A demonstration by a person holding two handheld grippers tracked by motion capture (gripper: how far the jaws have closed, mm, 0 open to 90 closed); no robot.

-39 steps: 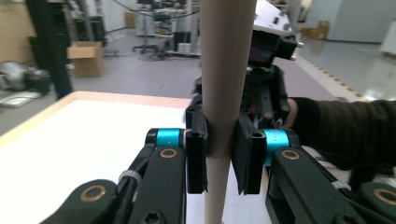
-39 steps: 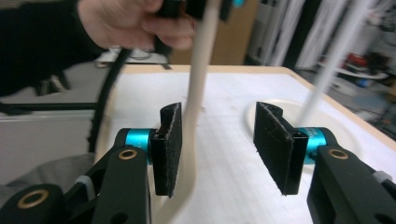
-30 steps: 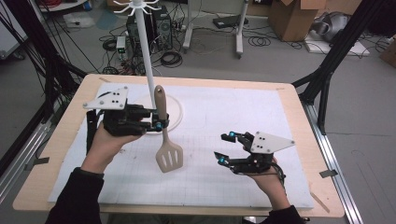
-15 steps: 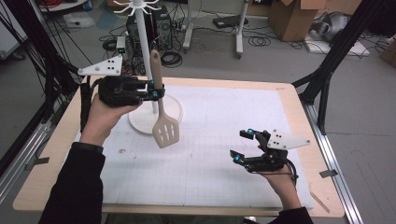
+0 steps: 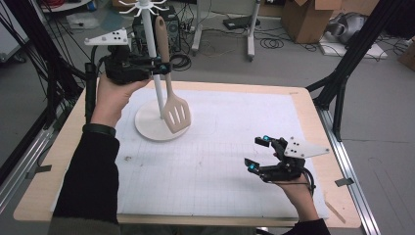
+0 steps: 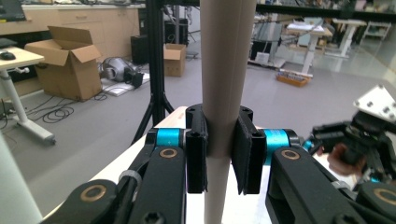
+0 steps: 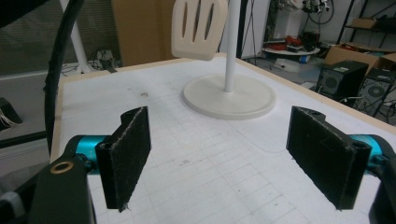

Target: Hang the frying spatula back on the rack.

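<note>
— So where is the beige slotted spatula with the long wooden-coloured handle [image 5: 169,83]?

— Upper left of the high view, held clear of the table. Its handle runs nearly upright beside the thin white pole of the round-based white hanging stand [image 5: 159,128], and its slotted blade hangs over the stand's round base, tilted a little to the right.

— What has it?

— The left gripper [image 5: 161,67], black with blue joints. In the left gripper view, its two pads are clamped on the handle [image 6: 223,84], one on each side, at the centre of the frame.

— And the other one?

— The right gripper [image 5: 258,152] sits at the lower right of the high view, low over the white gridded mat [image 5: 220,147], well apart from the stand. Its pads stand wide apart with nothing between them; in the right gripper view the mat shows through the gap.

— Can that view see the spatula too?

— Yes, the blade [image 7: 198,28] shows at the top centre, hanging above the stand's base [image 7: 229,95], just left of the pole.

— Does the blade touch the base?

— From the right gripper view it hangs free above it.
</note>
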